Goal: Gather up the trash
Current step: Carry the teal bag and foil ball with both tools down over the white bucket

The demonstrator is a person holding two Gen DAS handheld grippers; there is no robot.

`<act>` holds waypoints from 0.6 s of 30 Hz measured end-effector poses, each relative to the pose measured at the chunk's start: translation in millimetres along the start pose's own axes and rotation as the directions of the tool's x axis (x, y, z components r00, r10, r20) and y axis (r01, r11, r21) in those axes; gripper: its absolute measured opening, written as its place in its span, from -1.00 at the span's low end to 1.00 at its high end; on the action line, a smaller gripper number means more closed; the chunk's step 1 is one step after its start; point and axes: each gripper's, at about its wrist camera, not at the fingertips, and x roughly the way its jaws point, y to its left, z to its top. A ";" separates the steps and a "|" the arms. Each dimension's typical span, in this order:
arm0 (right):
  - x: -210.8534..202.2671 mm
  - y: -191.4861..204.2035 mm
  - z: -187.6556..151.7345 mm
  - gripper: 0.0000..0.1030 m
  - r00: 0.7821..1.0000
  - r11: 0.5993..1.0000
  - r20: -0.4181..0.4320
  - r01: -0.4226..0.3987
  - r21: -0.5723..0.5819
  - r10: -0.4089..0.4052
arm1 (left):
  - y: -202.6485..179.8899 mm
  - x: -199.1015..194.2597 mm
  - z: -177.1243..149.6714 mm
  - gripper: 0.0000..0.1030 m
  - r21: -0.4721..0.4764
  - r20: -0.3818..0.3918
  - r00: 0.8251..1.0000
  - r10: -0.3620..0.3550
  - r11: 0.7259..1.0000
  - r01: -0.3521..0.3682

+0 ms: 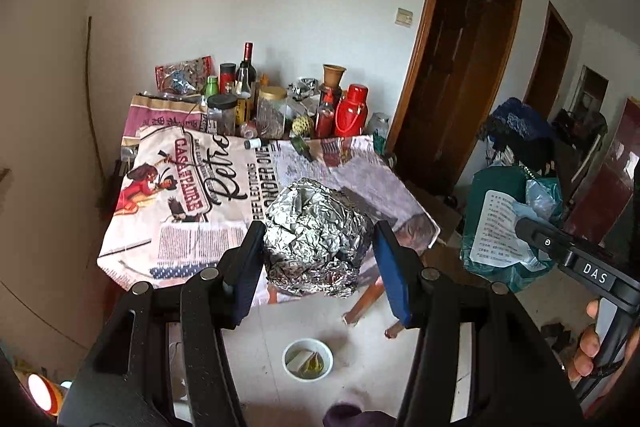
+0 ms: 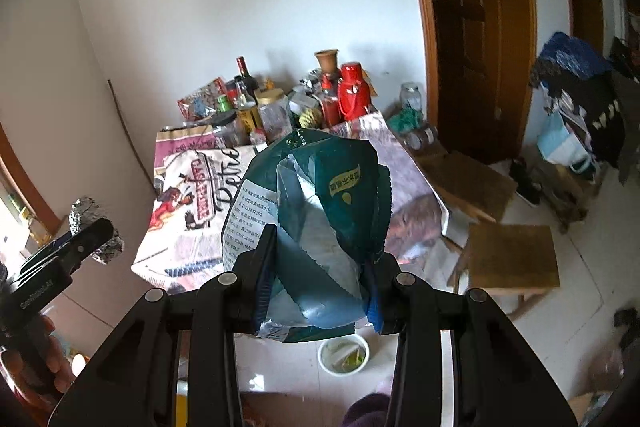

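A crumpled ball of aluminium foil sits between the blue pads of my left gripper, which is shut on it and holds it in the air in front of the table. My right gripper is shut on a crushed dark green packaging bag with a white label. In the left wrist view the green bag shows at the right, with the right gripper's body and a hand below it. In the right wrist view the foil ball shows at the left.
A table under a printed cloth carries bottles, jars and a red thermos along its far side. A white bowl with scraps stands on the tiled floor below. Wooden stools and dark wooden doors are at the right.
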 end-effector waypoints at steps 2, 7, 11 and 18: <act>2.7 -4.1 -4.0 -0.33 1.000 1.000 -0.021 0.002 0.000 -0.002 | -2.8 -0.1 -6.0 0.04 -0.006 -0.013 1.000 -0.002 1.000 0.002; 16.6 -15.4 -15.1 -0.33 0.997 1.000 -0.075 -0.004 -0.012 0.003 | -11.6 15.0 -18.7 0.04 -0.015 -0.058 0.998 0.016 1.000 -0.016; 40.1 -28.0 -24.1 -0.33 0.988 1.000 -0.150 -0.025 -0.012 0.023 | -18.3 36.4 -30.5 0.04 -0.043 -0.115 0.993 0.022 0.999 -0.027; 89.3 -44.0 -51.9 -0.33 0.965 0.998 -0.262 -0.025 -0.055 0.010 | -30.6 101.0 -66.8 0.04 -0.065 -0.221 0.975 0.017 0.997 -0.032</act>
